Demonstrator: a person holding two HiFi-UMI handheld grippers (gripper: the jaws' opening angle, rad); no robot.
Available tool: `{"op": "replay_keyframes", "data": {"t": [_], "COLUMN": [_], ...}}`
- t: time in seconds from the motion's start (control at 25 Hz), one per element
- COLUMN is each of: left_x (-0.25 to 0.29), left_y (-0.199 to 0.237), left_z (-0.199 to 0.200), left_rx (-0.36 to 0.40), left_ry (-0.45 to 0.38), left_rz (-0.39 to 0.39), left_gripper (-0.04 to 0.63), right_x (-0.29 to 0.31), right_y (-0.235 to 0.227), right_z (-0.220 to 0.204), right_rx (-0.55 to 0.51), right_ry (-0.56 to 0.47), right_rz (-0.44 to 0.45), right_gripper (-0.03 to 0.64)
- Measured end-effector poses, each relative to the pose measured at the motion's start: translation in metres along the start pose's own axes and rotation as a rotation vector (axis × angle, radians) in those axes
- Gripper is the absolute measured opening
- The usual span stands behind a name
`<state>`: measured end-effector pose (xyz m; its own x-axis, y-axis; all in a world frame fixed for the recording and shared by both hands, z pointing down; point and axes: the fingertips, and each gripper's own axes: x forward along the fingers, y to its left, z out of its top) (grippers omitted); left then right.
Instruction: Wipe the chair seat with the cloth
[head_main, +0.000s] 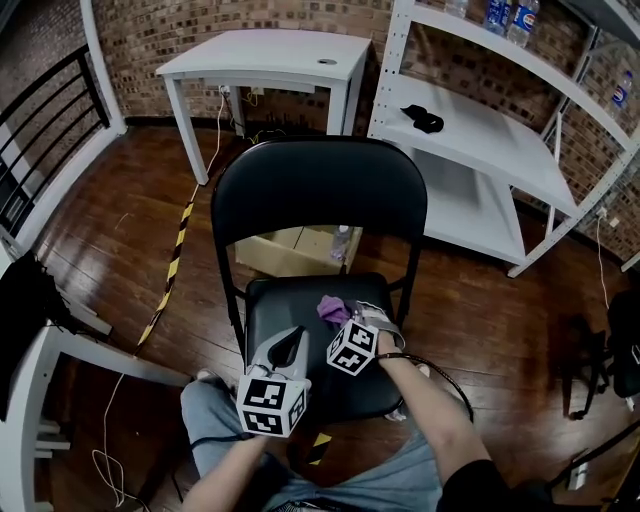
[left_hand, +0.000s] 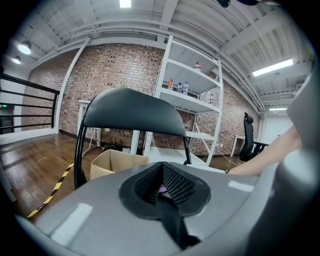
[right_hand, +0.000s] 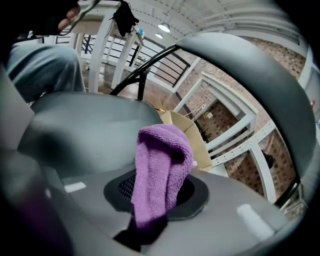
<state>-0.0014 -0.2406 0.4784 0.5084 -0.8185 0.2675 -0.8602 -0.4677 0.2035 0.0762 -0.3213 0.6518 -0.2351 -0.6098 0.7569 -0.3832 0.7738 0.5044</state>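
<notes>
A black folding chair stands in front of me, its seat (head_main: 290, 305) below the curved backrest (head_main: 318, 190). A purple cloth (head_main: 333, 308) lies bunched on the seat's right half. My right gripper (head_main: 352, 318) is shut on it; in the right gripper view the cloth (right_hand: 162, 160) sticks up from between the jaws of the gripper (right_hand: 159, 192), over the seat (right_hand: 85, 130). My left gripper (head_main: 293, 343) hovers over the front middle of the seat. In the left gripper view that gripper (left_hand: 162, 175) has its pads together with nothing held, facing the backrest (left_hand: 132, 112).
A cardboard box (head_main: 290, 250) sits on the wooden floor behind the chair. A white table (head_main: 270, 55) stands at the back, white shelving (head_main: 480, 135) at the right. Black-yellow tape (head_main: 172, 265) runs along the floor at left. My knees are just before the seat's front edge.
</notes>
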Motion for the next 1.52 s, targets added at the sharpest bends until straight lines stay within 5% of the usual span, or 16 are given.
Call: {"op": "replay_keyframes", "data": {"t": [0.8,1.52], "left_x": [-0.020,-0.022], "left_y": [-0.050,-0.073], "left_z": [-0.007,-0.011], "left_rx": [0.018,0.019], "left_ry": [0.003,0.002], "left_rz": [-0.054,-0.082], "left_gripper": [0.006,0.006], "right_x": [-0.108,-0.154], "right_y": [0.134,0.179], "right_z": [-0.021,-0.040], "right_rx": [0.001,0.049], "right_ry": [-0.090,-0.132], "right_rz": [0.086,0.106], "right_gripper": [0.089,0.089]}}
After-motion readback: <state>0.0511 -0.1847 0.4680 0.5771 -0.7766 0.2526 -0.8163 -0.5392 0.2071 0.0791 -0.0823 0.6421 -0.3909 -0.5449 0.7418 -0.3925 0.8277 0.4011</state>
